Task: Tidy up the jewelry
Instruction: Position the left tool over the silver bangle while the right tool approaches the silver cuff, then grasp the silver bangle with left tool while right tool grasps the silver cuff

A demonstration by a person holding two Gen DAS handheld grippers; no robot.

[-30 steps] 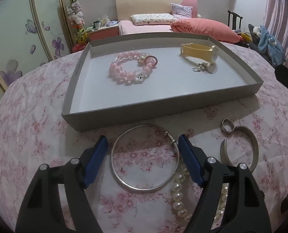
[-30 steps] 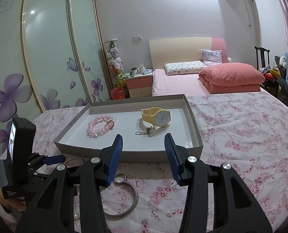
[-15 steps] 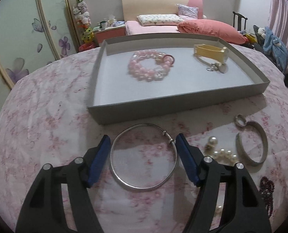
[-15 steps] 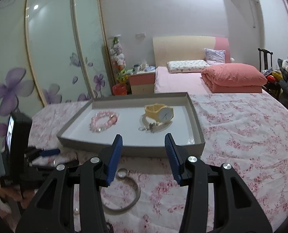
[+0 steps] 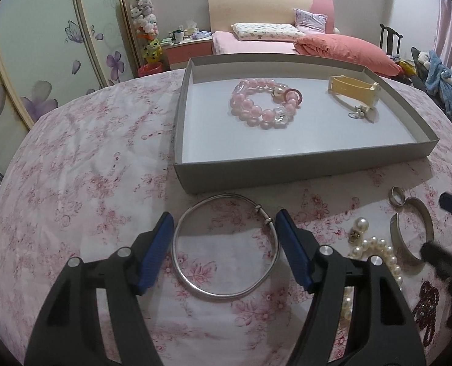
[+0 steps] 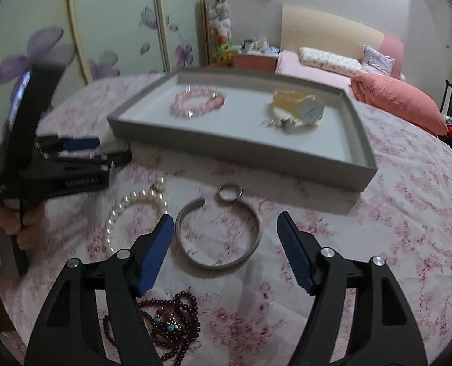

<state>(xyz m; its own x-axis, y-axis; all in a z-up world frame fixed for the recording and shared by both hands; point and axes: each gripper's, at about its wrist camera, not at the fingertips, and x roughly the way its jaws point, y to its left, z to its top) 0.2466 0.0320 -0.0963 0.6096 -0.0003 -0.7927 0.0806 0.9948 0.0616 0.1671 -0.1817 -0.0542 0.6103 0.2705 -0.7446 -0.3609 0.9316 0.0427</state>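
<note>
Down on the flowery pink cloth (image 5: 82, 164) lay lots of jewelry. The left gripper (image 5: 224, 244) hung over a thin silver ring bangle (image 5: 226, 245). Its two blue fingers (image 5: 157, 251) were spread apart, one on each side of the bangle, very close to it but not squeezing it. The bangle lay flat on the cloth, just in front of the gray tray (image 5: 302, 169).

The right gripper (image 6: 226, 245) was over a wider silver cuff (image 6: 218, 238) with a gap in it. Its jaws had just been opening, and now they stood wide, with the cuff between them and lying loose on the cloth. A small silver ring (image 6: 229, 193) lay right at the far side of the cuff, touching it or nearly so. To the left of the cuff was a white pearl string (image 6: 134, 210). Close to the camera, partly under the left finger, sat a heap of dark red beads (image 6: 171, 323).

Inside the tray were two things already. A pink bead bracelet (image 5: 264, 103) lay near the middle. A yellow watch (image 5: 352, 90) lay farther right, with a little silver charm (image 5: 360, 113) beside it.

In the right camera's picture, a person's hand (image 6: 12, 222) held the left gripper's black handle at the left edge. That picture was a bit blurry.

Behind the tray were a bed with a pink blanket (image 5: 345, 50) and a closet door with purple flowers (image 5: 37, 70).
</note>
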